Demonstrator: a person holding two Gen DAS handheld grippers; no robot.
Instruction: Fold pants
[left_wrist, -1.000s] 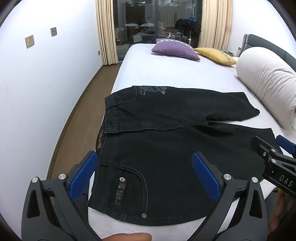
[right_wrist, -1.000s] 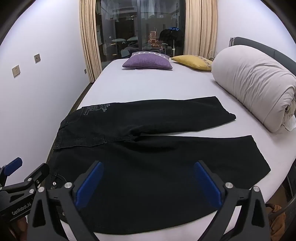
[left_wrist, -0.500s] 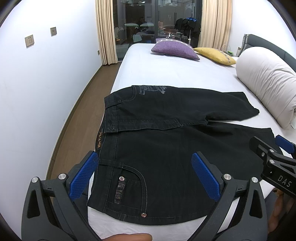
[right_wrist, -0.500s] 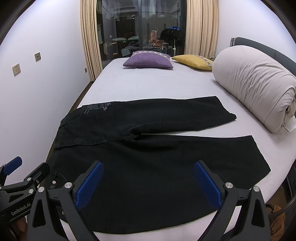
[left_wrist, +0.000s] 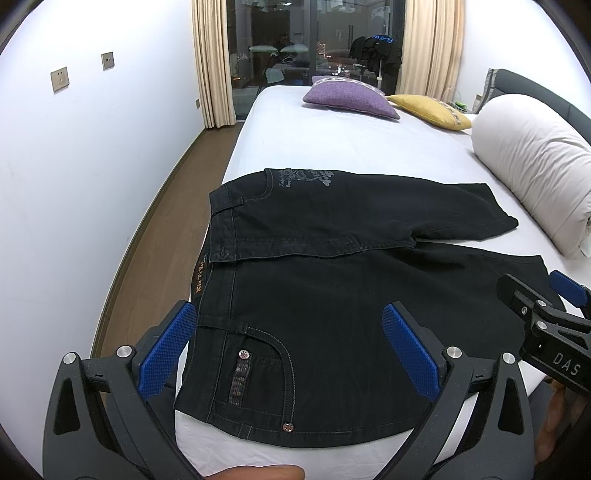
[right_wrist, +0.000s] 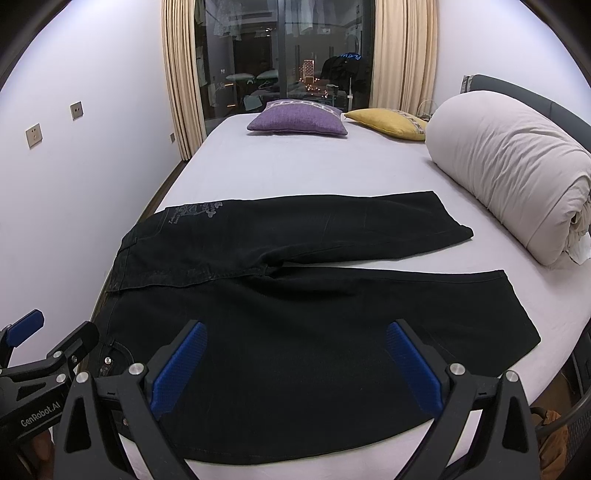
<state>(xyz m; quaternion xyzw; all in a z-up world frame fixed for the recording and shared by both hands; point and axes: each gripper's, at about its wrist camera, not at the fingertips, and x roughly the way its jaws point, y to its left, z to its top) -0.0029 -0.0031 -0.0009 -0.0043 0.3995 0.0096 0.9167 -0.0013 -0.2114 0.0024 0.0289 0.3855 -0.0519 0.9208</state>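
Observation:
Black jeans (left_wrist: 332, 295) lie flat on the white bed (left_wrist: 332, 147), waistband at the left, both legs stretched to the right and spread apart. They also show in the right wrist view (right_wrist: 314, 332). My left gripper (left_wrist: 288, 347) is open and empty, held above the near front pocket and waistband. My right gripper (right_wrist: 295, 365) is open and empty, held above the near leg. Each gripper shows at the edge of the other's view.
A rolled white duvet (right_wrist: 509, 184) lies along the right side of the bed. A purple pillow (right_wrist: 299, 120) and a yellow pillow (right_wrist: 388, 123) sit at the far end. A white wall (left_wrist: 74, 184) and wooden floor (left_wrist: 162, 229) are to the left.
Both views have shifted only slightly. The jeans have not moved and both grippers stay open.

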